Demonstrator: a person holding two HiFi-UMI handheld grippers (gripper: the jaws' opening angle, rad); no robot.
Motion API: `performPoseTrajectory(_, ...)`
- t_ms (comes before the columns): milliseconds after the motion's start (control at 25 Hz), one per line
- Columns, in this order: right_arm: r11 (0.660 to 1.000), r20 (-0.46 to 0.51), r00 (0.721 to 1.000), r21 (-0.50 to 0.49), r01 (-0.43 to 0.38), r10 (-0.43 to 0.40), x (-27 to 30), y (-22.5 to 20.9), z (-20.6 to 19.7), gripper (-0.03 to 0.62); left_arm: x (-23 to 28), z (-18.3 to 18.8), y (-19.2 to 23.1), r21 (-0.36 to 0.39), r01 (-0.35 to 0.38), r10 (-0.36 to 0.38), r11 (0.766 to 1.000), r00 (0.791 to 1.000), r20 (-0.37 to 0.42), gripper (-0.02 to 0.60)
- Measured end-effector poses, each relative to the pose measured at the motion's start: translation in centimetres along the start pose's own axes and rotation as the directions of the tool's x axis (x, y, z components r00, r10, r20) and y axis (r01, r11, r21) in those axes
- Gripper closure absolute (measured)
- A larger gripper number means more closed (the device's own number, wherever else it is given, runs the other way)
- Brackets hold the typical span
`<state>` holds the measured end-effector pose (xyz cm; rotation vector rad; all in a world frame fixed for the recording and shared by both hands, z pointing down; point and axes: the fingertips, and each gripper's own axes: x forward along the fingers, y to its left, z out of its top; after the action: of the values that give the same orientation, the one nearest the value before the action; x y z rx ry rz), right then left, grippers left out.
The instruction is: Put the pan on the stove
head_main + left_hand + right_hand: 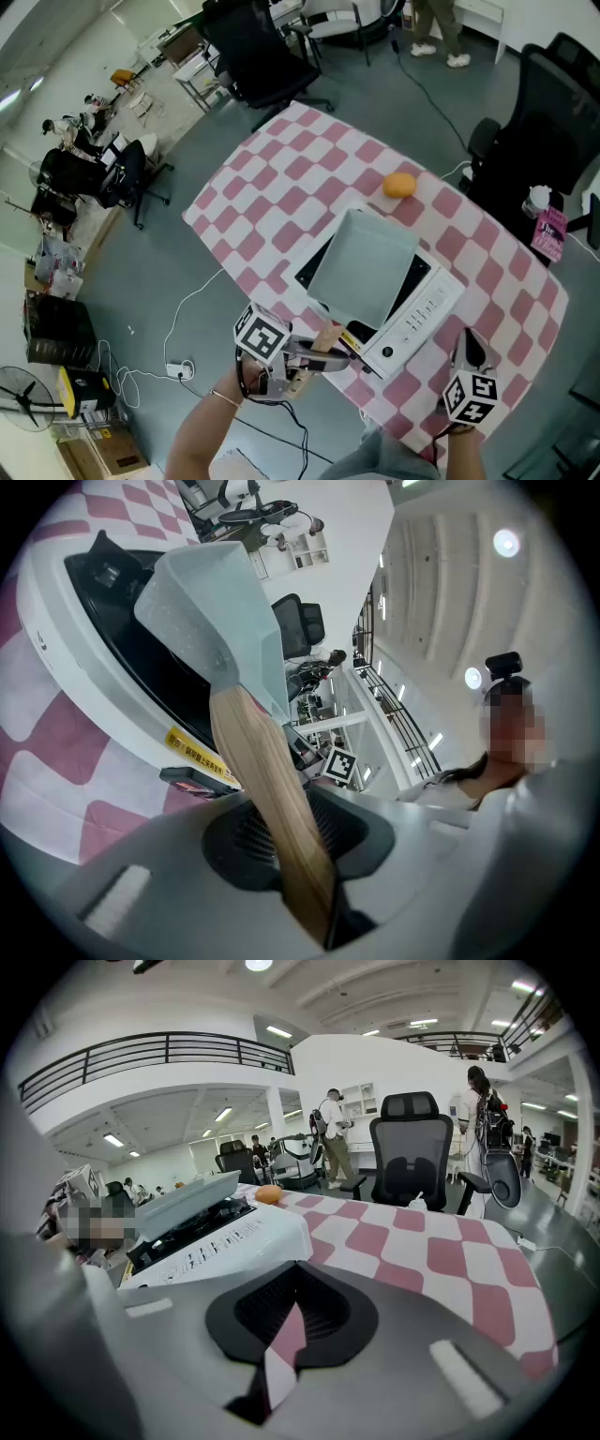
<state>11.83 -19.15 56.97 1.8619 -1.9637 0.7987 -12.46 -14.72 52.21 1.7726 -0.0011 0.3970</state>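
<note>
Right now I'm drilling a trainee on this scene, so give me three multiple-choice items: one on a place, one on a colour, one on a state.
1. Where is the orange?
A. On the stove
B. On the cloth, past the stove
C. In the pan

2. What colours are the cloth's checks?
A. Pink and white
B. Blue and white
C. Green and yellow

3. What is the left gripper doing?
A. Open, empty
B. Shut on the orange
C. Shut on the pan's handle

Answers:
1 B: the orange lies on the cloth, apart from the stove.
2 A: pink and white squares cover the whole table.
3 C: the left gripper clamps the wooden handle of the pan.
</note>
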Motion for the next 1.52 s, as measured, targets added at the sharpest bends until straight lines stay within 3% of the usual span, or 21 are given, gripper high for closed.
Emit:
performPoseTrajectory(280,1.0,0.001,1.0,0.0,-0.004,0.004,-0.2,-0.1,0.0,0.585,-0.9,0.2,0.8,-0.045,-0.036,0.037,0.998,0.999,0.034,0.497)
performPoseTrajectory(520,1.0,0.004,1.0,0.0,-0.008,0.008,-0.4,-0.2,-0.3,0.585,-1.6,0.1,2.2,-0.063,-0.076,0.08,0.995,0.995,0.059,0.426)
performPoseTrajectory(1000,1.0,0.009,1.0,-0.003,-0.011,0.011,-1.5,-0.5,-0.2,0.585,-3.0,0.7,1.8,-0.106,-0.022,0.042,0.994,0.98,0.194,0.407)
performPoseTrajectory(1200,1.0,0.015,1.0,-0.011,-0.023,0.023,-2.2,-0.1,0.0,0.585,-4.3,1.0,1.9,-0.114,-0.031,0.061,0.993,0.96,0.272,0.405)
performPoseTrajectory(1520,0.999,0.028,0.999,-0.032,-0.033,0.034,-3.8,0.4,0.1,0.585,-7.3,0.8,1.1,-0.119,0.006,0.043,0.993,0.911,0.41,0.376)
